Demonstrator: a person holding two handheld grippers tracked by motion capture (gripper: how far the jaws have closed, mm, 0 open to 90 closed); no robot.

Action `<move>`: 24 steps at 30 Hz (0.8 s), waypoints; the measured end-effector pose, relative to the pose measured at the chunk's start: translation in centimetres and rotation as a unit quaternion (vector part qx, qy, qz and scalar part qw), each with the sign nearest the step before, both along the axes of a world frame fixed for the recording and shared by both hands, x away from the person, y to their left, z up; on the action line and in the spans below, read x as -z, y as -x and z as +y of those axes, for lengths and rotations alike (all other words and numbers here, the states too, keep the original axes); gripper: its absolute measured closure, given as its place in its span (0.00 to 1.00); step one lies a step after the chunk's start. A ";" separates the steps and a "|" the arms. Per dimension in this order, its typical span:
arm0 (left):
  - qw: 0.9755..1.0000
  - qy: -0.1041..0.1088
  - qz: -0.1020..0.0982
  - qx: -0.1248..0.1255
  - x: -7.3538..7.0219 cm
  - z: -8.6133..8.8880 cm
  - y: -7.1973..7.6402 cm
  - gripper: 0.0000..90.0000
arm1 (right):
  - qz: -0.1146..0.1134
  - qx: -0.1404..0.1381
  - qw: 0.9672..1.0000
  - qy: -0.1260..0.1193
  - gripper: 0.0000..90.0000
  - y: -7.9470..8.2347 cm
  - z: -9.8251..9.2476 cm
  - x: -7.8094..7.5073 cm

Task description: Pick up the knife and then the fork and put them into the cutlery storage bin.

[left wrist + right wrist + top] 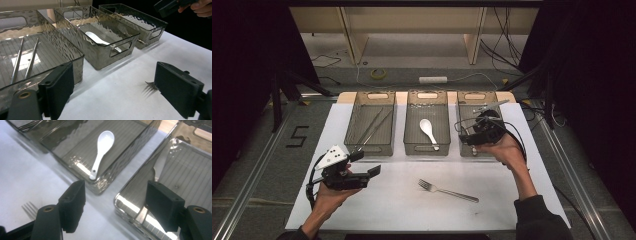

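A metal fork (pixel 447 191) lies on the white mat (pixel 402 205) in front of three smoky clear bins. The left bin (pixel 369 148) holds two thin metal sticks (pixel 372 127). In the middle bin (pixel 427 150) lies a white spoon (pixel 428 131). My left gripper (pixel 364 163) hovers low over the mat in front of the left bin, open and empty, with the fork's tines (pixel 150 86) beyond its right jaw. My right gripper (pixel 463 134) hangs above the near end of the right bin (pixel 474 95), open with nothing between its jaws. A shiny metal piece (pixel 157 166) lies in that bin (pixel 125 202).
The mat (pixel 120 100) ends at the table's edges on both sides. Behind the bins are a floor with cables, a tape roll (pixel 378 73) and a white power strip (pixel 433 79). Metal rails (pixel 572 165) run along each side.
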State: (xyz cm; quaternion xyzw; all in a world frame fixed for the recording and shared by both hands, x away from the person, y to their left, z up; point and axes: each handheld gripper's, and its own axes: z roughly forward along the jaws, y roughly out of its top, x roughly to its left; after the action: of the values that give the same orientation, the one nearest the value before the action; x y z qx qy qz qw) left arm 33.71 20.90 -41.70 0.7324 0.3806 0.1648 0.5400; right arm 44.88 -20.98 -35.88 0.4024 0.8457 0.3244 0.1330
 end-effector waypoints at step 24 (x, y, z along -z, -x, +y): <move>1.000 -0.002 -0.001 -0.001 0.0 0.1 0.1 0.18 | 0.045 -0.098 0.993 0.037 0.32 5.0 3.3 2.7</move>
State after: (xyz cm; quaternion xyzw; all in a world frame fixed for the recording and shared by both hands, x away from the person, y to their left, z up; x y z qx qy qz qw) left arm 33.60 21.03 -41.67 0.7329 0.3803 0.1672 0.5388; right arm 39.85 -17.66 -38.55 0.3260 0.8978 0.2858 0.0776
